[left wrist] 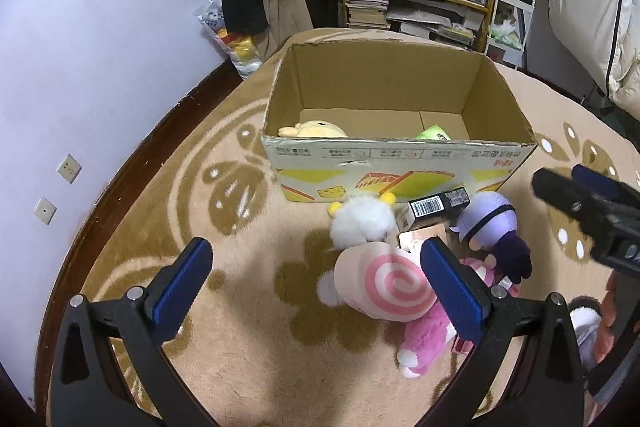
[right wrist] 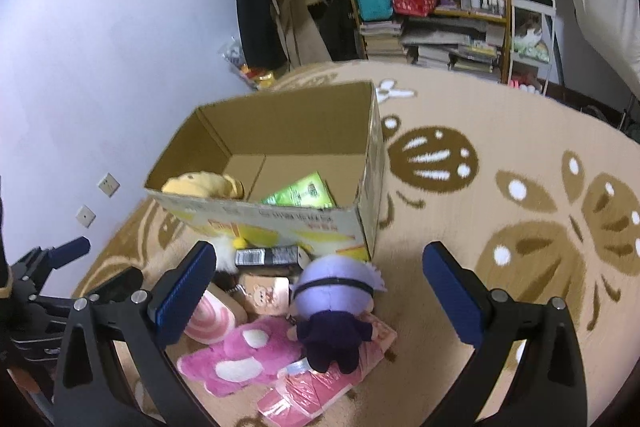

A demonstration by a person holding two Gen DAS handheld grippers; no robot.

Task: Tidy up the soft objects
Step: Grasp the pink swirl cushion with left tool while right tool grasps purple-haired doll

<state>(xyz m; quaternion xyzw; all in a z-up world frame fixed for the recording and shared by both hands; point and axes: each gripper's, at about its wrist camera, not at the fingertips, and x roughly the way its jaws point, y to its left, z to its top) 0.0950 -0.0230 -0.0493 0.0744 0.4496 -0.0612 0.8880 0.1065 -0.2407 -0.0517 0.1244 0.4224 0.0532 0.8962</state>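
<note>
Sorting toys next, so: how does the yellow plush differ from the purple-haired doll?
The yellow plush already lies inside the cardboard box; the purple-haired doll lies outside on the rug, atop a pink packet. The plush is all yellow; the doll wears dark clothes. Both are soft toys.

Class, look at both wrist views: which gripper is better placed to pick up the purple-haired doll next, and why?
Probably the right gripper. It is open, and the purple-haired doll lies between its fingers. The left gripper, also open, frames the pink swirl plush instead, with the doll off to its right.
</note>
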